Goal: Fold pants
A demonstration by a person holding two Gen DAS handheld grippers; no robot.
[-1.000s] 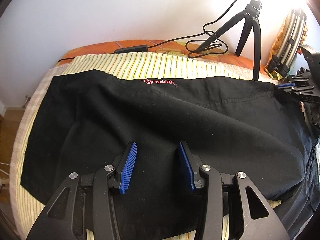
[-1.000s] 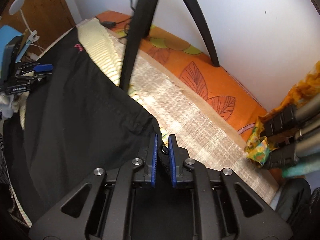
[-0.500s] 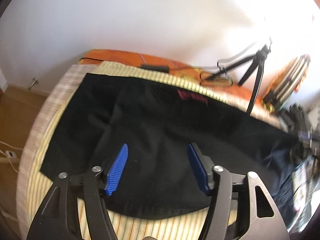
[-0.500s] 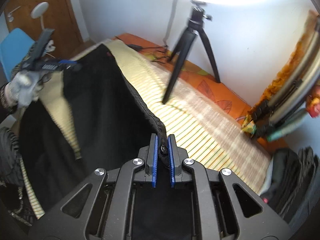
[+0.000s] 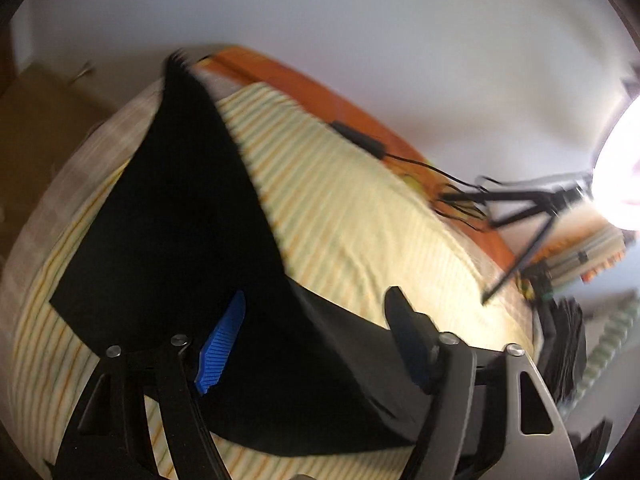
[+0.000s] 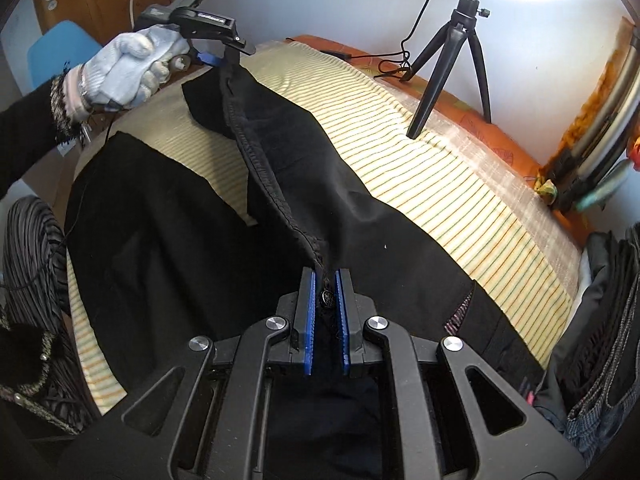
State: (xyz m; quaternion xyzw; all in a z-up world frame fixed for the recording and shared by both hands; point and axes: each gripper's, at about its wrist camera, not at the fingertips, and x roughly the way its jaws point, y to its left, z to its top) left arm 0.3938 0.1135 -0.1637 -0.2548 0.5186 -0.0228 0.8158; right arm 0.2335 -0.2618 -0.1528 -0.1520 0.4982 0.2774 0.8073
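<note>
Early-to-mid fold, we judge. The black pants (image 6: 360,220) lie spread across the bed (image 6: 460,184) on the striped sheet. One seamed edge is lifted in a ridge that runs from the right gripper (image 6: 325,300) up to the left gripper (image 5: 316,300).

Right jaws are clenched on the waist edge, with a button visible between the pads. Left jaws stand wide apart, held by a gloved hand (image 6: 128,68). Cloth passes between them, but the pads are bare and not pinching. We cannot tell what keeps that end up.

Done: an edge picked up and drawn over. Left: lay it down, align the legs, smooth, fold lengthwise again. No compact stack yet.
</note>
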